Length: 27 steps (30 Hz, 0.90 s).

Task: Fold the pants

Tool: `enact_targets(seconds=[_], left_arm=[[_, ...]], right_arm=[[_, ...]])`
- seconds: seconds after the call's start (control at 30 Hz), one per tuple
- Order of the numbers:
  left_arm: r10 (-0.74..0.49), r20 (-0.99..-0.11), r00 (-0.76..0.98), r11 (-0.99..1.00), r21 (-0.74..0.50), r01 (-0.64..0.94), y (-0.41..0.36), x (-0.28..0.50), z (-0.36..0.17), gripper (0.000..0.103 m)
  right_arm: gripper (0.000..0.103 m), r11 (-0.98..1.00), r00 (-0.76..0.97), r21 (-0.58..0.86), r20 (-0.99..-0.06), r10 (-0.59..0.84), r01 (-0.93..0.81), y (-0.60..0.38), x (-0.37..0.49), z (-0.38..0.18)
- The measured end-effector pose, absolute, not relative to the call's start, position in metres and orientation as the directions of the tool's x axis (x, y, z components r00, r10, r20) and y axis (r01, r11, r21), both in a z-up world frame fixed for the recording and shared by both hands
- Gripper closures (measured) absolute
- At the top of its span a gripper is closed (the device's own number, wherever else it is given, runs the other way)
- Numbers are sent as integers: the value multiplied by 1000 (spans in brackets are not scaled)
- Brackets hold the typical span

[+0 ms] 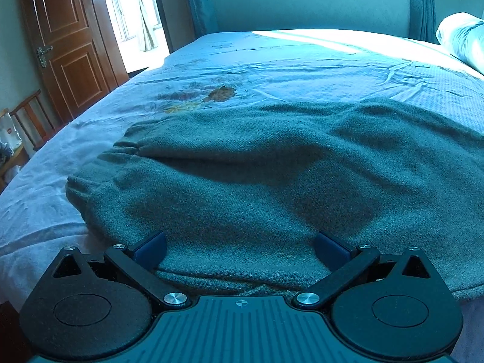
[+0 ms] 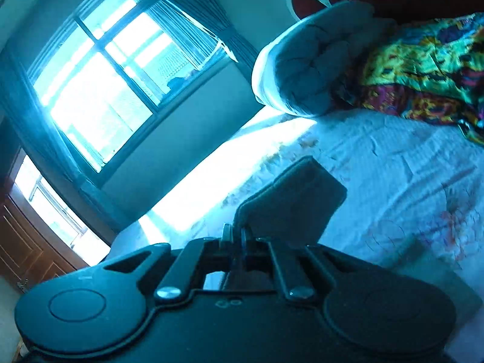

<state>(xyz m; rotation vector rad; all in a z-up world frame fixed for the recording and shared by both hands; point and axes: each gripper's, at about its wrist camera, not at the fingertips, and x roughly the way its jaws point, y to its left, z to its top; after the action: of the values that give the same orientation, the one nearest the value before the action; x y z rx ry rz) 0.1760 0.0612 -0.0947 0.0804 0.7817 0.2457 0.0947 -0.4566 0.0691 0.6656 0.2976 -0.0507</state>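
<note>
Left tool (image 1: 240, 249) spread wide over the pants (image 1: 257, 175); right tool (image 2: 290, 199) closed on nothing.
The dark green pants lie flat on the bed (image 1: 272, 60), waistband toward the door (image 1: 66, 39).

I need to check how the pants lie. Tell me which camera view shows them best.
The left wrist view. The grey-green pants spread across the bed sheet there, filling the middle of the picture, gathered waistband at the left, near edge between the open left claw. The right wrist view shows none of them, only bedding and window.
</note>
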Motion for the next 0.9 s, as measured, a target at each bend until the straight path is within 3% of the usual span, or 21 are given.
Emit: enact_targets(seconds=[0.07, 0.13, 0.2, 0.27, 0.33, 0.57, 0.67, 0.87, 0.9], left_arm=[[243, -681, 691, 970, 156, -188, 62, 174, -96, 0], [242, -673, 700, 970, 148, -192, 62, 172, -98, 0], [245, -665, 705, 969, 151, -194, 62, 171, -99, 0], [246, -662, 708, 969, 157, -190, 61, 171, -100, 0], [239, -667, 706, 971, 155, -183, 63, 172, -99, 0], [232, -668, 708, 973, 148, -179, 64, 172, -99, 0], [241, -661, 711, 970, 153, -187, 61, 170, -100, 0], [231, -664, 711, 973, 149, -177, 64, 170, -99, 0], [232, -662, 712, 973, 148, -179, 63, 170, -100, 0]], right_arm=[[103, 798, 975, 593, -218, 28, 110, -456, 77, 91], [103, 805, 976, 576, -216, -17, 141, -460, 51, 82], [103, 782, 955, 578, -286, -75, 235, -472, 29, 43], [103, 687, 886, 615, -455, -93, 387, -497, 22, -24], [103, 622, 834, 628, -546, -77, 468, -509, 16, -75], [99, 578, 846, 674, -530, -56, 460, -512, 12, -87], [103, 563, 841, 673, -536, -77, 480, -515, 12, -88], [103, 674, 861, 589, -488, -143, 446, -498, 3, -60], [91, 663, 849, 585, -507, -150, 467, -500, 3, -64]])
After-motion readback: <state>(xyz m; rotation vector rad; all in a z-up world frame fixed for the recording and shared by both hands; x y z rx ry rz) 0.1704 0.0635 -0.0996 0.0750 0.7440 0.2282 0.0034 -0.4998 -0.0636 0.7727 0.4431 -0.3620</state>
